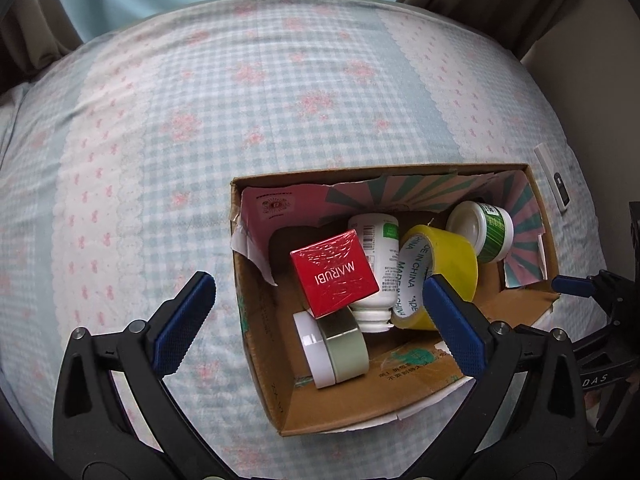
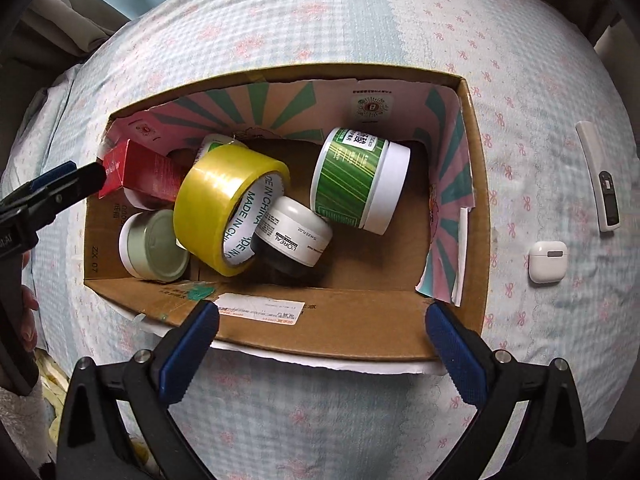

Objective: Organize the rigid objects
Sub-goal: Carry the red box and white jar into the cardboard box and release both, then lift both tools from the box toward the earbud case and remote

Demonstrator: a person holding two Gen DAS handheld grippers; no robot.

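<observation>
An open cardboard box (image 1: 264, 364) (image 2: 476, 208) sits on the bed. It holds a red MARUBI box (image 1: 334, 274) (image 2: 140, 172), a yellow tape roll (image 1: 444, 268) (image 2: 224, 204), a white bottle (image 1: 376, 264), a green-labelled tub (image 1: 490, 232) (image 2: 360, 178), a pale green jar (image 1: 340, 350) (image 2: 154, 246) and a white L'Oreal jar (image 2: 296, 236). My left gripper (image 1: 318, 316) is open and empty, above the box's left part. My right gripper (image 2: 322, 334) is open and empty, over the box's near wall.
The bed has a blue checked cover with pink flowers (image 1: 240, 100). A white earbud case (image 2: 547, 261) and a white remote (image 2: 600, 184) (image 1: 554, 182) lie on the cover to the right of the box. Curtains hang beyond the bed.
</observation>
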